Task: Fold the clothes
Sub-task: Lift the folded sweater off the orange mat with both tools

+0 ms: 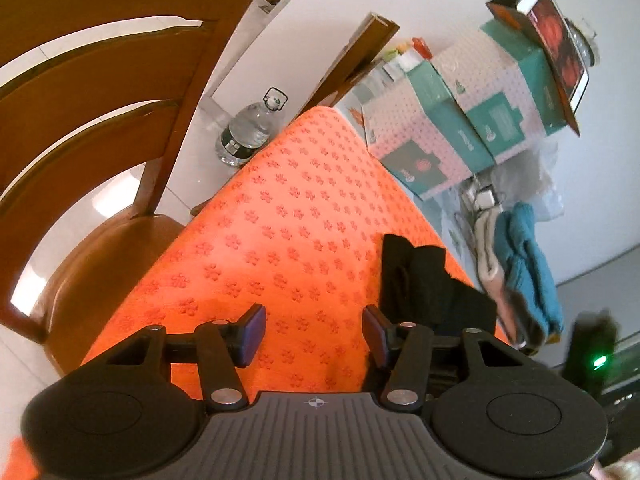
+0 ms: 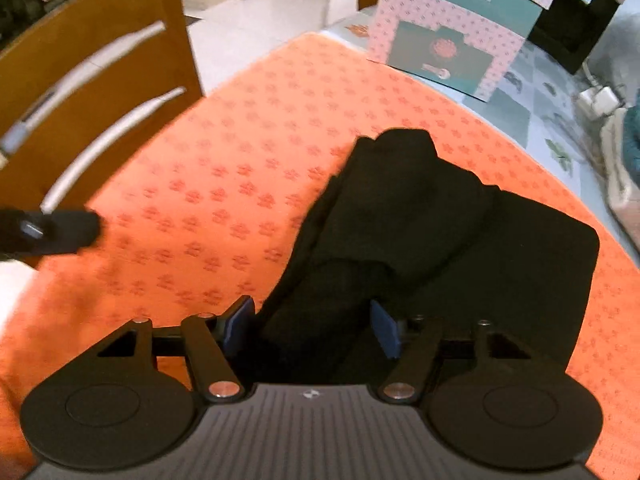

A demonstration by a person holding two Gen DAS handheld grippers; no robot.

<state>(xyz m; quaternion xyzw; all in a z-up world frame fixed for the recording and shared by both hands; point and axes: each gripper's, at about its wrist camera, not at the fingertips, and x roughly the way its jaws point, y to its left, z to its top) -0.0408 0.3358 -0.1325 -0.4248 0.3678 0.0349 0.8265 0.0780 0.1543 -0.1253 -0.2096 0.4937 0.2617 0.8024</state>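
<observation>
Left wrist view: left gripper (image 1: 314,334) spread wide, empty, tilted over the orange cloth (image 1: 280,216); black garment (image 1: 424,280) lies to its right.

Right wrist view: right gripper (image 2: 312,330) spread, straddling the garment's (image 2: 420,240) near bunched edge, not pinching.

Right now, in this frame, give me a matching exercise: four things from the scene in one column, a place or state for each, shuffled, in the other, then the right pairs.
Things:
1. crumpled black garment
2. clear plastic water bottle
3. left claw
4. pink-and-teal dotted cardboard box

Places or states:
A. open above bare orange patterned cloth, holding nothing
B. on the floor past the table's far corner
C. lying on the orange cloth, reaching between the open right claw
D. standing on the table beyond the orange cloth

Pairs: 1-C, 2-B, 3-A, 4-D
</observation>
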